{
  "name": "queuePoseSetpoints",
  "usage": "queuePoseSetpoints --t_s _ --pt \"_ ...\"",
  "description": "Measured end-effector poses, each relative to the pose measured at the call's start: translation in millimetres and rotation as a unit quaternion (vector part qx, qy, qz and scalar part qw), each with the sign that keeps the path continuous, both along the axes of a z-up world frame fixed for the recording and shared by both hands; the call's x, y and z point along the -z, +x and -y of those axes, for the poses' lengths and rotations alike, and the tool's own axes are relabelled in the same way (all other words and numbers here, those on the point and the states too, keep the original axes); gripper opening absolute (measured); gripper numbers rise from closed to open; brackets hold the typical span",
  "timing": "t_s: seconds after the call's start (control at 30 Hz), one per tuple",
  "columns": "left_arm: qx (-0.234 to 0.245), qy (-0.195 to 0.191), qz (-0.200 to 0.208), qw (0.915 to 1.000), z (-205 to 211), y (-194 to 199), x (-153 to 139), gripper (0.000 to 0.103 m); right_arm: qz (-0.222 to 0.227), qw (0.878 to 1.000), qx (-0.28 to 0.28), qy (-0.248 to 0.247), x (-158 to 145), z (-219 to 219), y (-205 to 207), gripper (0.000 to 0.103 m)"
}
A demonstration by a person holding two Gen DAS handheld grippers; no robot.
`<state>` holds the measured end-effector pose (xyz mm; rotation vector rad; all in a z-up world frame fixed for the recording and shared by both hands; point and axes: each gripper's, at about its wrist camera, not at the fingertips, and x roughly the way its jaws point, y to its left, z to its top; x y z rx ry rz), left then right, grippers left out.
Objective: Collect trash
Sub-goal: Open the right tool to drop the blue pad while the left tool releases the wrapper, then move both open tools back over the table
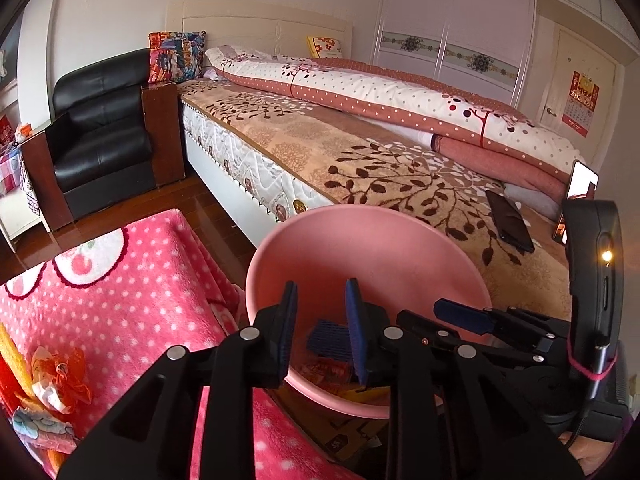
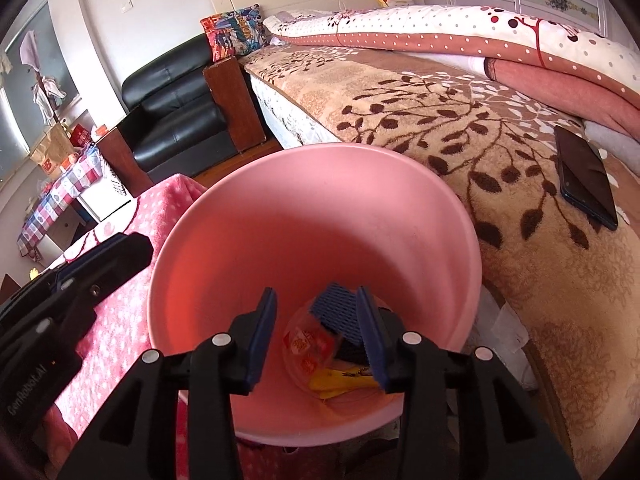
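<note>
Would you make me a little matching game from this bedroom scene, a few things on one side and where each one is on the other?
Things:
1. pink bin
2. dark phone
3. crumpled wrappers
4. black armchair

Places:
A. on the polka-dot pink blanket
B. lying on the bed's leaf-patterned cover
C. beside the head of the bed
D. under both grippers

Pairs: 1-D, 2-B, 3-A, 4-C

A plain pink bin (image 2: pixel 312 208) is holding red, yellow and ribbed blue trash (image 2: pixel 332 340); a pink white-dotted blanket (image 1: pixel 152 280) is lying left, a beige brown-leafed bedspread (image 2: pixel 460 140) right
</note>
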<state>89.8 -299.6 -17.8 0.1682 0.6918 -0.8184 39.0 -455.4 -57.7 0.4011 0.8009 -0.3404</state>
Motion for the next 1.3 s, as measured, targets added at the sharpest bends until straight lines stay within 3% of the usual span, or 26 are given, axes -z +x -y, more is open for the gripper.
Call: queuePoseSetpoints --t_s 0.33,0.9,1.1,1.3 --pt "-0.013 -0.017 0.027 0.9994 -21.6 -17.3 -24.6 0.025 0.031 0.999 -0.007 -0.006 -22.8 -12.3 -17.6 0.044" --pt "-0.083 -0.051 0.060 0.9934 -114.7 -41.3 -62.0 0.024 0.112 0.992 -0.038 -0.034 -70.8 -66.0 -51.6 0.047" --pt "-0.132 -0.061 0.073 0.9867 -163.2 -50.2 -69.9 0.024 0.131 0.989 -0.070 -0.026 -78.5 -94.8 -55.4 0.047" --pt "-0.206 -0.056 0.083 0.9734 -224.1 -53.6 -71.2 0.024 0.136 0.985 -0.109 -0.018 -76.3 -126.0 -53.2 0.047"
